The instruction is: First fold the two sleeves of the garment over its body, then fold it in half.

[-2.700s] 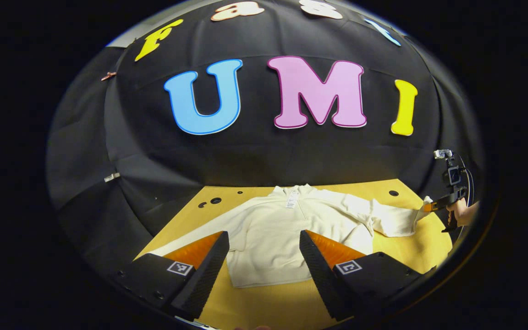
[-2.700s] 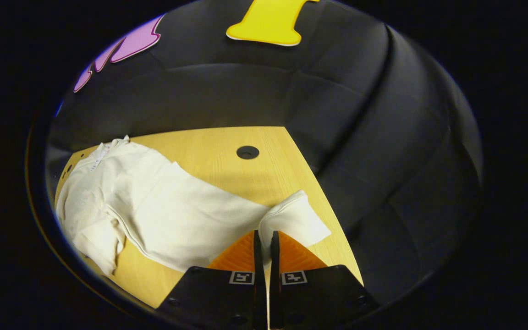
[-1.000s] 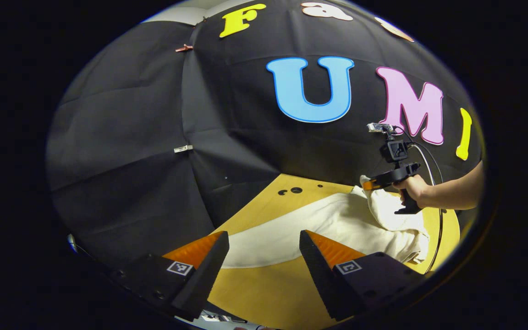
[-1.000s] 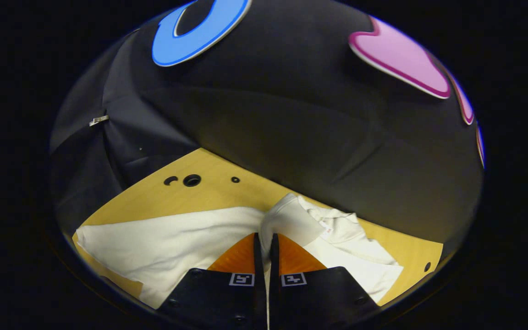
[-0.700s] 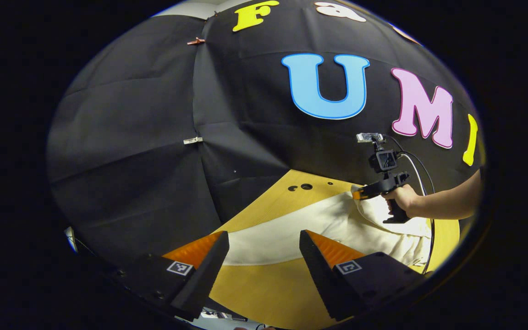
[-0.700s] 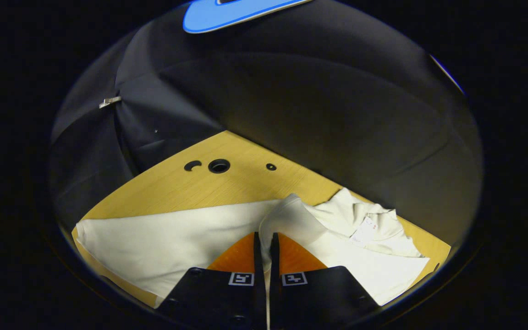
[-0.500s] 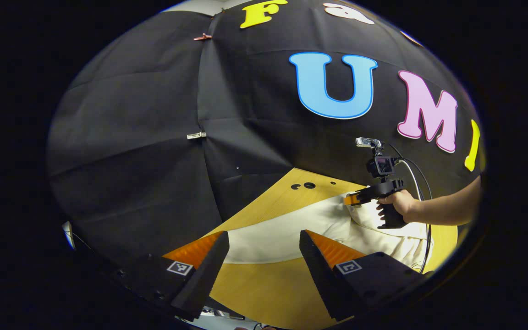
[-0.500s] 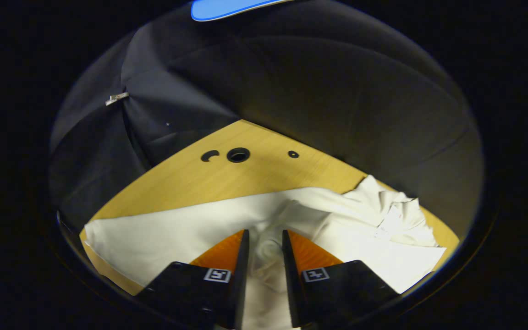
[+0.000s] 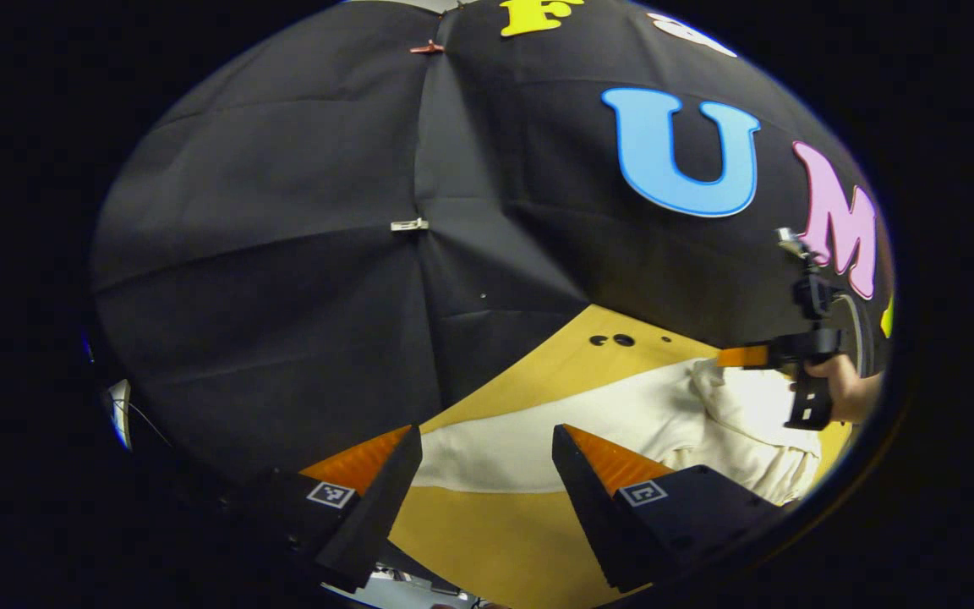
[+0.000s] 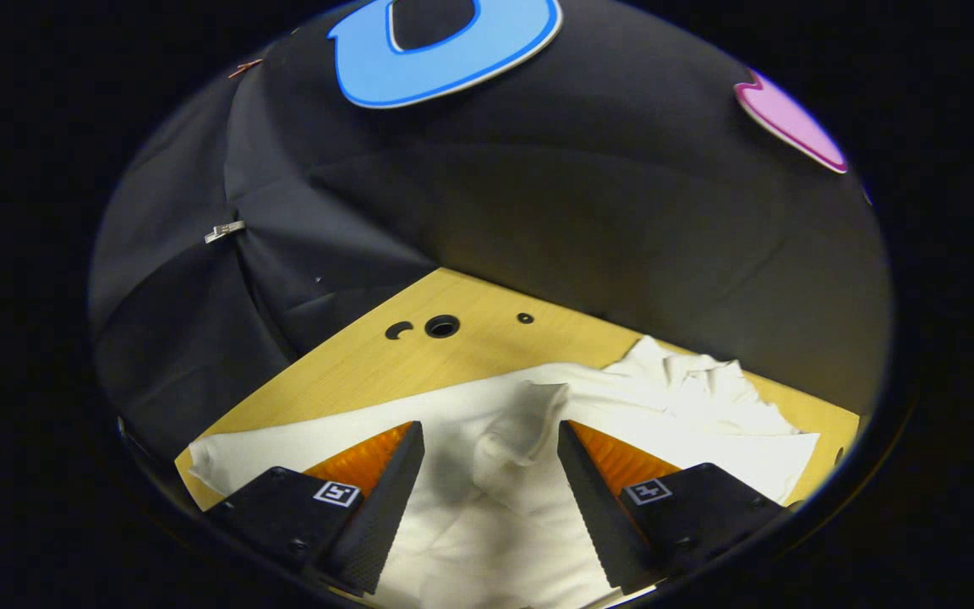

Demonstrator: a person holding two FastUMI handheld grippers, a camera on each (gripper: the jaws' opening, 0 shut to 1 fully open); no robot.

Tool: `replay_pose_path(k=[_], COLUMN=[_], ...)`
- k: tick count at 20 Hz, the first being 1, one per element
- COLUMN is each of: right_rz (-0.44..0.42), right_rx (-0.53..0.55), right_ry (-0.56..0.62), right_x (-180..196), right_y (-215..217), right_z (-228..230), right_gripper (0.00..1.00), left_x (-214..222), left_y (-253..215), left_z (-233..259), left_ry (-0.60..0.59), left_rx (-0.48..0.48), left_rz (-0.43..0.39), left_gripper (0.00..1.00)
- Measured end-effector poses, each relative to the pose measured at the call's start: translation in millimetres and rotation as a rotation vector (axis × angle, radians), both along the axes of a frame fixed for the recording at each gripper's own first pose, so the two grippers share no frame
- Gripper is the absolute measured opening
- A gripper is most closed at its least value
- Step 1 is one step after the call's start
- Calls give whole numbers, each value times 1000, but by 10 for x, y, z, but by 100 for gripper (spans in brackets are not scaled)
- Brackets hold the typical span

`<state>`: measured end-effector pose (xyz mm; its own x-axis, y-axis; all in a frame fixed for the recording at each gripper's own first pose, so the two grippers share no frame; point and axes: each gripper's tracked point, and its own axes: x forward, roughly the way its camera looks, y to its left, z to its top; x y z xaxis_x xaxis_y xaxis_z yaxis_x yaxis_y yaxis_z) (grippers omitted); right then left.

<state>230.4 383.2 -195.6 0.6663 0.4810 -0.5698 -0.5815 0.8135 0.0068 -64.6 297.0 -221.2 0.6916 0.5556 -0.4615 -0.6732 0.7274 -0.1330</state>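
In the left gripper view, the left claw (image 9: 487, 461) has its two fingers wide apart and holds nothing. The white garment (image 9: 622, 423) lies on the yellow table (image 9: 487, 541). One long sleeve (image 9: 495, 448) runs flat across the view, just past the tips of the fingers. It goes from left to right, so the claw points across it, not along it. The sleeve's end is on the left side, close to the table's edge. There is bare table in front of the sleeve and behind it. Far off on the right, a hand holds the right claw (image 9: 728, 356) above the body of the garment.

In the right gripper view, the right claw (image 10: 491, 474) is open too and grips nothing. A bunched-up sleeve (image 10: 512, 448) sits on the garment's body, between the two fingers. The other sleeve stretches out to the left. The left claw is nearer to it, so I think that sleeve gets folded next.
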Motion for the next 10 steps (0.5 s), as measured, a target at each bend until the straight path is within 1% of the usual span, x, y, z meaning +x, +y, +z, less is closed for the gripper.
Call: replay_pose_path(k=[4, 6, 8, 9, 10], right_rz=[-69, -112, -163, -191, -215], right_rx=[-22, -34, -20, -23, -29], right_ry=[-40, -57, -67, -76, -81], right_x=[-38, -67, -160, -202, -248], right_y=[-614, -953, -1275, -1454, -1643], right_z=[306, 438, 562, 606, 636], right_gripper=[97, 97, 97, 96, 96], left_x=[74, 135, 190, 209, 214], left_y=[323, 396, 432, 466, 492], left_z=[-422, -670, -861, -929, -1006], left_ry=[35, 62, 89, 104, 120], left_rx=[-45, -89, -133, -141, -141], left_rz=[48, 56, 51, 51, 52], left_gripper=[99, 99, 99, 97, 99])
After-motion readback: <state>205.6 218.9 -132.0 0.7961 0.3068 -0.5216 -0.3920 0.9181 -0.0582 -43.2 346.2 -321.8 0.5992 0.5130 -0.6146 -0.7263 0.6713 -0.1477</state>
